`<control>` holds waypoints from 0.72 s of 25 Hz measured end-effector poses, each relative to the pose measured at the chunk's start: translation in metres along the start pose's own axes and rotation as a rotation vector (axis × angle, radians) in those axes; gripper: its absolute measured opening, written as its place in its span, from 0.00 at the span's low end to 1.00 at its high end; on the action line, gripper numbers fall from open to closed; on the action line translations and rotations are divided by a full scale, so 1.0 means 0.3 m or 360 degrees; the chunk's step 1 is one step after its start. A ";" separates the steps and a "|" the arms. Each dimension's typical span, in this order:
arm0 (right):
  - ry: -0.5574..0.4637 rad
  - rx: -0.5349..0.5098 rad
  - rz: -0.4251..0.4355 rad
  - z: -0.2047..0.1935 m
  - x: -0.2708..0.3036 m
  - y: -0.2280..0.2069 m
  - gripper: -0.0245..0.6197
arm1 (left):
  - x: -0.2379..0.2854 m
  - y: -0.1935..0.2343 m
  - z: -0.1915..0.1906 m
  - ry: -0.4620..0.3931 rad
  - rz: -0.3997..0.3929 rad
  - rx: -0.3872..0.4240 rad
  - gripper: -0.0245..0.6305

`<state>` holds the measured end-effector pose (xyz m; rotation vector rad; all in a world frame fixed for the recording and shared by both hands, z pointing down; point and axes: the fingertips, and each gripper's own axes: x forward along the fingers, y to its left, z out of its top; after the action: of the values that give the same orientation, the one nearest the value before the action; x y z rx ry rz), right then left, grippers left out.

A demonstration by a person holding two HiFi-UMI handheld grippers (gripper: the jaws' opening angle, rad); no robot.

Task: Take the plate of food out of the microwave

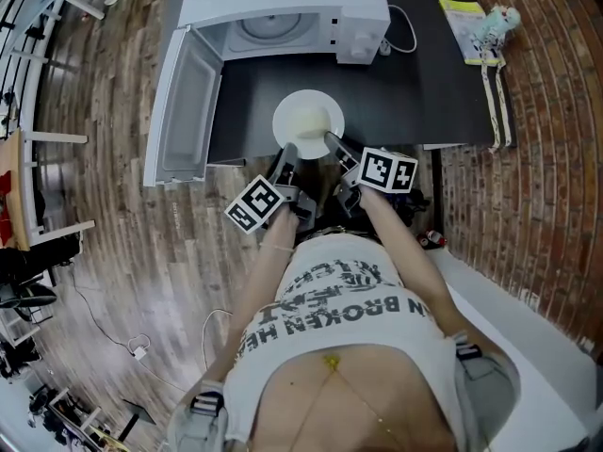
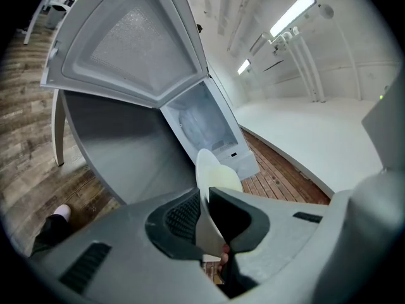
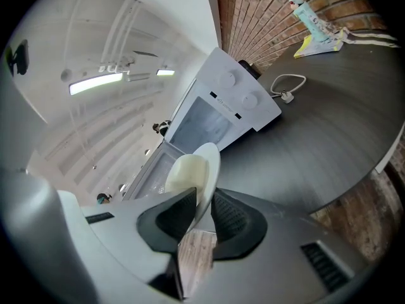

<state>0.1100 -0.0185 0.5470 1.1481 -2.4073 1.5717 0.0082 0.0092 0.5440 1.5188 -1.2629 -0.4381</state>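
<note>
Closest to the camera is the person's printed shirt, which fills the bottom of the head view and blocks a lot of the floor.

Just past it the two marker cubes cover the hands, so you can't really see how the person holds the tools.

Both claws are on the plate. The left claw is clamped on its near rim, and the left gripper view shows the thin white edge squeezed between the dark pads. The right claw pinches the rim just beside it, same story in its own view, pads tight on the edge. Those pads hide the near bit of the rim.

That plate sits at the middle of the head view, out of the microwave, over the dark table right in front of the opening. Can't tell if it's resting on the table or lifted off it.

As for the food, it's a pale yellowish lump and too blurry to name.

At the left the microwave door hangs wide open, with the turntable visible inside. Its back is cut off by the top of the frame. Something yellow and teal lies at the upper right of the table, too small to make out.
</note>
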 end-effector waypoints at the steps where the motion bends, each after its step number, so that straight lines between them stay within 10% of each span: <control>1: 0.0005 0.0001 0.0003 -0.002 -0.004 -0.001 0.15 | -0.002 -0.001 -0.004 -0.0003 0.0002 -0.0002 0.10; 18: 0.0039 0.0016 0.0031 -0.010 -0.035 -0.019 0.15 | -0.015 -0.011 -0.045 -0.0028 0.0027 -0.0020 0.10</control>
<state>0.1200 -0.0114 0.5484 1.1037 -2.4054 1.5958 0.0188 0.0191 0.5448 1.4958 -1.2837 -0.4481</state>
